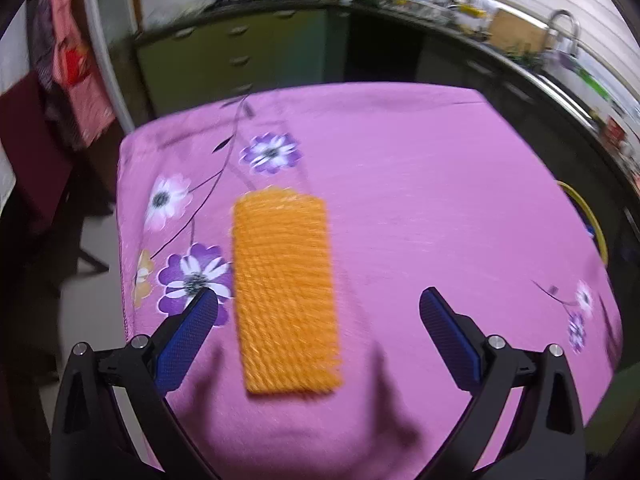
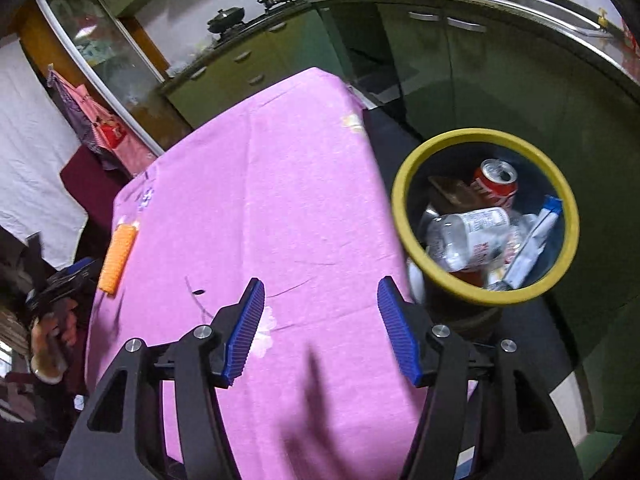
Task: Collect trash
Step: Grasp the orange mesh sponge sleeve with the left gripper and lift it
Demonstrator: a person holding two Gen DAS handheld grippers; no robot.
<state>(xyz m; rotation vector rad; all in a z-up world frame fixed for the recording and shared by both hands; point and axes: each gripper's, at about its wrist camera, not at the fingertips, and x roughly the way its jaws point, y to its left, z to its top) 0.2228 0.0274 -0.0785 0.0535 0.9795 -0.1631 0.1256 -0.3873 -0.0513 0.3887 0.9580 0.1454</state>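
**Open tongs over a cloth-covered table, with waste bin**

Ribbed blue pads line the black left gripper (image 1: 318, 300), released and empty above a flat, rectangular orange foam net (image 1: 286, 292) with a knobbly mesh texture, lying on the pink floral tablecloth (image 1: 420, 200). Right gripper (image 2: 320, 292): likewise unclenched, nothing between its pads. Beside the table stands a round yellow-rimmed bin (image 2: 404, 184) holding a red can (image 2: 496, 182), a crumpled clear plastic bottle (image 2: 466, 236) and a wrapper (image 2: 534, 240).

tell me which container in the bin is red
The soda can at the far side of the yellow-rimmed bin; the plastic bottle lying on its side in front of it is clear.
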